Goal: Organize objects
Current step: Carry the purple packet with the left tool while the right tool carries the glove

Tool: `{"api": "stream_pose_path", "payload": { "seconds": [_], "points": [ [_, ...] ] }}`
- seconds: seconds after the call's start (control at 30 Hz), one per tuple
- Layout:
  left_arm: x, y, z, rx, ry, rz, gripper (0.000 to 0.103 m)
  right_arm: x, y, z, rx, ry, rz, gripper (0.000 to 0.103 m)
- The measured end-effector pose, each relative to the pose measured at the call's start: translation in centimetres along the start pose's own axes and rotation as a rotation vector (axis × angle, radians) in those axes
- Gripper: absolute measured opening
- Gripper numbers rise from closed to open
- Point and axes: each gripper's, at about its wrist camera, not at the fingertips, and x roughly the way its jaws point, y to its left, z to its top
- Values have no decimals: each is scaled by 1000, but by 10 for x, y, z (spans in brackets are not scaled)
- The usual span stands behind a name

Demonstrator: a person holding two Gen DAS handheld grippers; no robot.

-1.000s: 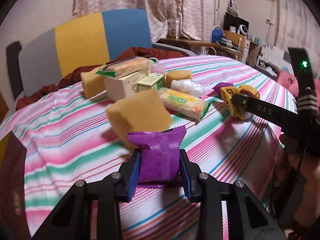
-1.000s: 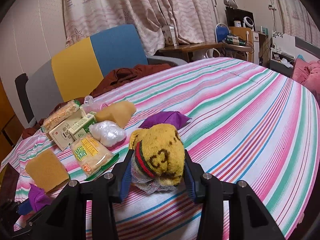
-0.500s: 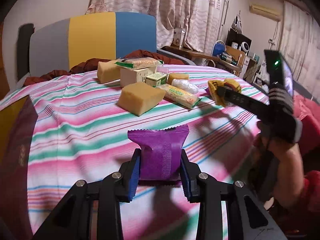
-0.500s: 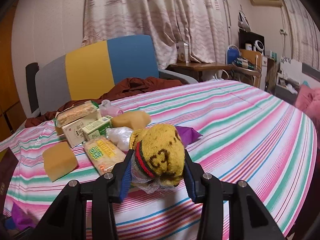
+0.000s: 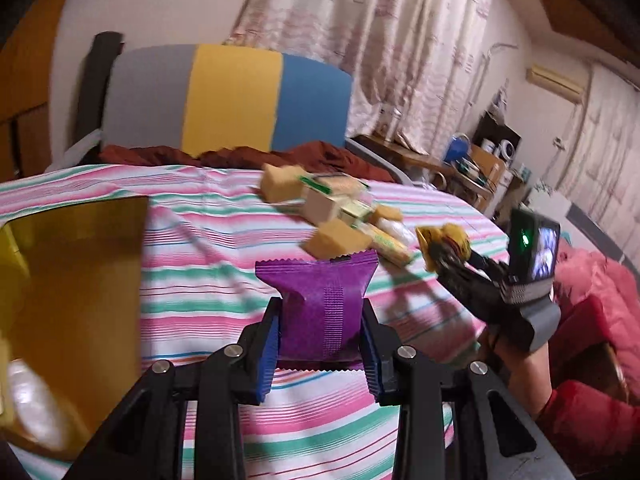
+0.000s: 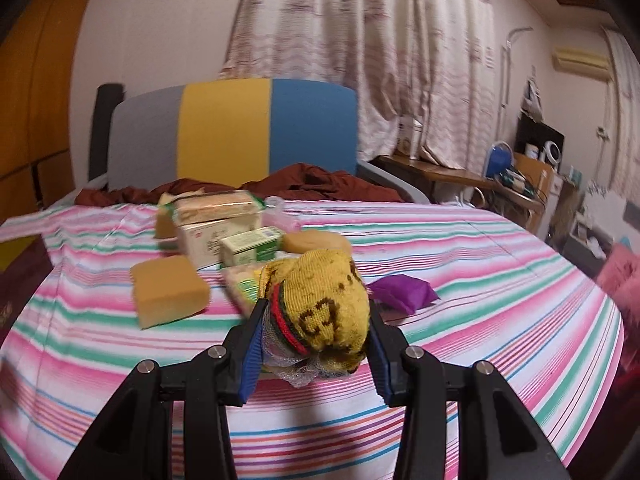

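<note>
1. Purple packet [image 5: 320, 312] first — it stands upright between the blue pads of the left gripper [image 5: 320, 344], pinched from both sides and held clear above the striped tablecloth [image 5: 192, 280].
2. Over on the right, the right gripper [image 6: 316, 344] is clamped on a yellow knitted sock [image 6: 324, 304] with a red and green band; some clear plastic pokes out under it.
3. From the left wrist view you can see that same sock [image 5: 442, 240] out at the right, carried over the table edge on the other gripper, with a hand [image 5: 520, 364] below it.
4. Far side of the table, a cluster: a wrapped cracker pack [image 6: 216, 204] lying on top of a white carton [image 6: 212, 236], a small green and white box [image 6: 250, 248] just in front of it.
5. A sponge [image 6: 168, 292] lies to the near left of that cluster, and a rounder sponge [image 6: 316, 242] sits to the right of the small box.
6. Second purple packet [image 6: 402, 292] — flat on the cloth, right of the sock.
7. Near left edge in the left wrist view, a golden-brown board [image 5: 80, 288] fills the corner, blurred.
8. Beyond the table, a chair [image 6: 228, 132] with a grey, yellow and blue back.
</note>
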Motion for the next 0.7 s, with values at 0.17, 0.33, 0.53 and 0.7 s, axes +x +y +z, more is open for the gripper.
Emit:
{"api": "stream_pose_path", "payload": {
  "seconds": [0.17, 0.33, 0.53, 0.7],
  "points": [
    [-18, 34, 4, -34, -5, 63, 36, -15, 18, -4, 28, 11, 78, 45],
    [-38, 79, 13, -88, -30, 136, 36, -29, 38, -5, 89, 40, 172, 45],
    [-47, 144, 20, -167, 15, 258, 36, -53, 69, 5, 95, 46, 323, 45],
    [-45, 186, 8, -234, 84, 312, 36, -78, 104, 16, 65, 30, 455, 45]
  ]
}}
